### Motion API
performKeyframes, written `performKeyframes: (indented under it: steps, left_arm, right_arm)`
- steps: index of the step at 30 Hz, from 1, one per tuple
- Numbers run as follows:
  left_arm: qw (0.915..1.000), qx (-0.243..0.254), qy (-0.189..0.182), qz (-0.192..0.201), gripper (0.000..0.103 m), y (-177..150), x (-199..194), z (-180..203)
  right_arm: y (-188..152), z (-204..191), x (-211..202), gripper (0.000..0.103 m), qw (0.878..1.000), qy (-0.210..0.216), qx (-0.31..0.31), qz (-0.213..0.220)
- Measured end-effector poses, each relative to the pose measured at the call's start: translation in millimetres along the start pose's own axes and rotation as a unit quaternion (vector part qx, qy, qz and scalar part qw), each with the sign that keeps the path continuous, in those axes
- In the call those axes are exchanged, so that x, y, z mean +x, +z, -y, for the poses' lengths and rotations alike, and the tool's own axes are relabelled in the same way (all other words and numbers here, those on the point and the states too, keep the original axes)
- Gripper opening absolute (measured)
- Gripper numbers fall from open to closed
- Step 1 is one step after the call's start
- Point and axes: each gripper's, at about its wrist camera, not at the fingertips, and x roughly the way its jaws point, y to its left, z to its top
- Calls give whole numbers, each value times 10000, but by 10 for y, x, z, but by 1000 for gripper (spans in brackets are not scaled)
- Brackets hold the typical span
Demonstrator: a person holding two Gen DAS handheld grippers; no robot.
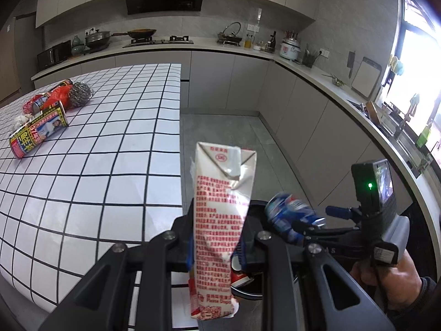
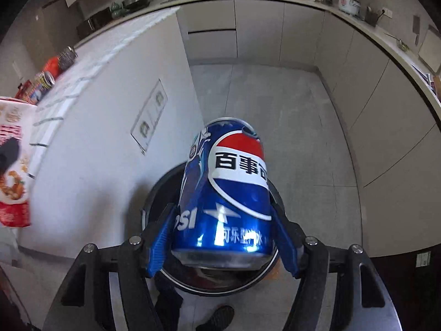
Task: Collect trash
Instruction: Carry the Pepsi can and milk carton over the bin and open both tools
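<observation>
A blue Pepsi can [image 2: 226,190] fills the centre of the right wrist view, pinched across its lower body by the right gripper [image 2: 224,230], whose blue pads [image 2: 158,244] press on both sides. The can hangs directly above a round black trash bin [image 2: 162,190], whose rim curves out from behind it in the lower middle of the frame. In the left wrist view the same can shows blurred at lower right, over the bin's dark opening.

In the centre of the left wrist view, a white milk carton [image 1: 220,215] with red print stands nearly upright, its top flaps crumpled. The left gripper [image 1: 216,244] clamps it around its middle. It sits just left of the bin, by the edge of the tiled counter [image 1: 110,151]. In the right wrist view the carton appears at the far left edge.

At the upper left of the left wrist view, more trash lies on the white-tiled counter: a yellow printed can [image 1: 38,129] on its side, a red can [image 1: 34,103], a red wrapper [image 1: 59,95] and a steel wool scourer [image 1: 80,93], bunched close together. A grey floor [image 2: 289,110] stretches beyond the bin towards pale cabinets [image 2: 259,27].
</observation>
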Motion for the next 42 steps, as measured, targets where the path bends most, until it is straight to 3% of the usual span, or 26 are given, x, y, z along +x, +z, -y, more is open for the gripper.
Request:
performKeyframes:
  steps: [12, 23, 28, 29, 30, 32, 42]
  left_arm:
    - [9994, 20, -301, -196, 24, -153, 282, 458]
    - [9945, -123, -371, -976, 24, -763, 989, 854]
    - [9937, -96, -408, -1041, 25, -807, 1066, 1006]
    - [9940, -100, -434, -1000, 32, -782, 1075, 1040]
    - [9935, -80, -470, -1034, 60, -756, 1104, 1074]
    - [9942, -56, -213, -1056, 91, -736, 1108, 1100]
    - [9973, -100, -43, -723, 92, -470, 731, 883]
  right_arm:
    - [-90, 485, -291, 87, 9971, -60, 622, 437]
    - [-383, 892, -252, 87, 9956, -276, 846, 289]
    - [-469, 1035, -257, 87, 9947, -360, 937, 244]
    - [-468, 1052, -264, 87, 9945, -372, 951, 245]
    - [-464, 1075, -280, 87, 9941, -378, 978, 262]
    - [-468, 1107, -315, 87, 9936, -416, 1004, 301]
    - [-300, 1134, -545, 87, 9912, -421, 1133, 533]
